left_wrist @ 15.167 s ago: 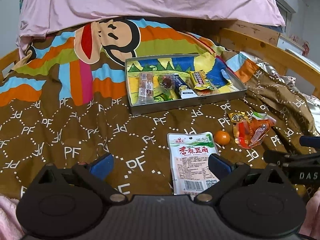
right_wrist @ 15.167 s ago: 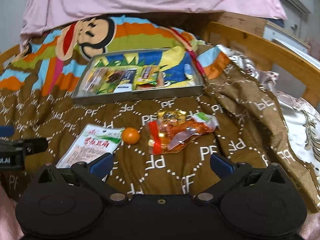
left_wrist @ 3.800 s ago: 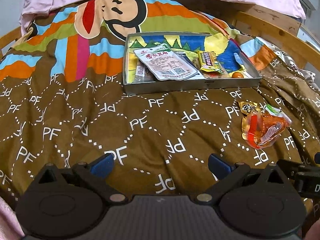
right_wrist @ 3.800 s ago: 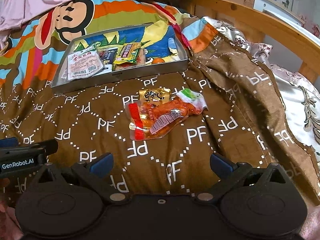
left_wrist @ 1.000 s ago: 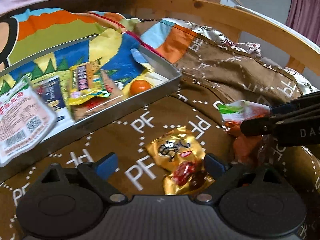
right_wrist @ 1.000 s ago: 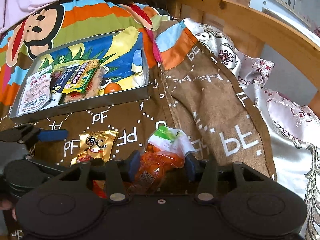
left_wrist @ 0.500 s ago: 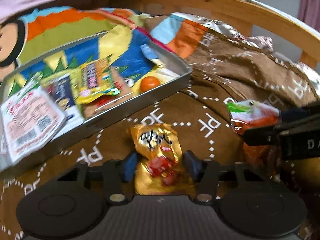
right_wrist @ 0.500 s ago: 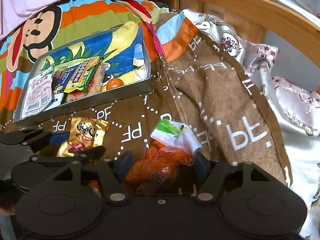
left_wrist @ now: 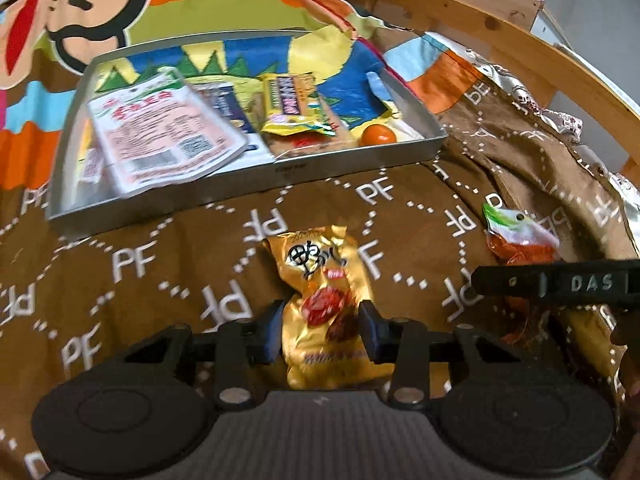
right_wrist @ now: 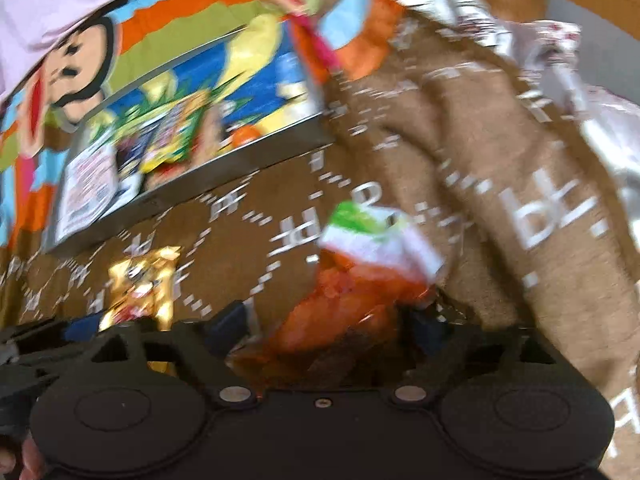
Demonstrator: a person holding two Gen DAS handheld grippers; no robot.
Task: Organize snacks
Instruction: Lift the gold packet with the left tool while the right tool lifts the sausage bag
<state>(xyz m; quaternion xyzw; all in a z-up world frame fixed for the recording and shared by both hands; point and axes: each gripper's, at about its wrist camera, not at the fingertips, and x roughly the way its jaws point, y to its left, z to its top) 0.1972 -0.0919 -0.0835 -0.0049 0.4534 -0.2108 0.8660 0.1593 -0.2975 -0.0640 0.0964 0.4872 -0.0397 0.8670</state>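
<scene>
The left gripper [left_wrist: 320, 330] is clamped on the gold packet [left_wrist: 324, 304], with a pad on each side of its middle. The packet lies on the brown blanket [left_wrist: 140, 280], just before the tray [left_wrist: 280, 168]. The right gripper [right_wrist: 328, 326] is closed around the orange pack [right_wrist: 344, 308], low on its body; this view is blurred, so I cannot tell how firm the contact is. The green and white top of the pack stands up above the fingers.

Both snacks look light and soft. The gold foil is crinkled and shiny, so I think it is slippery and can slide out if the grip is only on the thin edge. A hold across the filled middle, as now, seems safer. The orange pack is a limp film bag, and it will probably bend and hang when lifted. The contents may crush under too much pressure.

The tray already holds a white pouch [left_wrist: 160, 136], a yellow bar [left_wrist: 288, 108] and a small orange [left_wrist: 378, 135].
</scene>
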